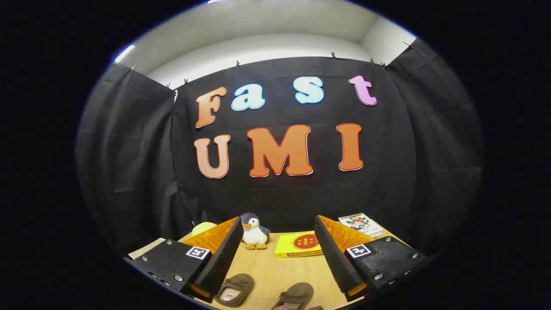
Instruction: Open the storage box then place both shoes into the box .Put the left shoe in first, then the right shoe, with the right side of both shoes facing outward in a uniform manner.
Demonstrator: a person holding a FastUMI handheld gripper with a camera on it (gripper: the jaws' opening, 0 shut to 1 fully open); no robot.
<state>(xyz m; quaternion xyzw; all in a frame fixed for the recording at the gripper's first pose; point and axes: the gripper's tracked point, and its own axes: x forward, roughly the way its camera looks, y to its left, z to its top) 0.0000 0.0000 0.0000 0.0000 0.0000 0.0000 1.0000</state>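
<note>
Brown suede shoes (263, 293) near the gripper (277, 258), box unopened.
Fingers spread, holding nothing; the yellow book (297, 244) lies beyond the shoes. Next: find the storage box lid.

1. The gripper (277, 254) is hanging with fingers spread wide, gripping nothing; bare table (275, 271) is lying between them.
2. Two shoes (234, 289) (294, 296) are sitting near the fingers' bases.
3. Beyond the fingertips, a toy penguin (254, 231) and yellow box (299, 244) are blocking the way.
</note>
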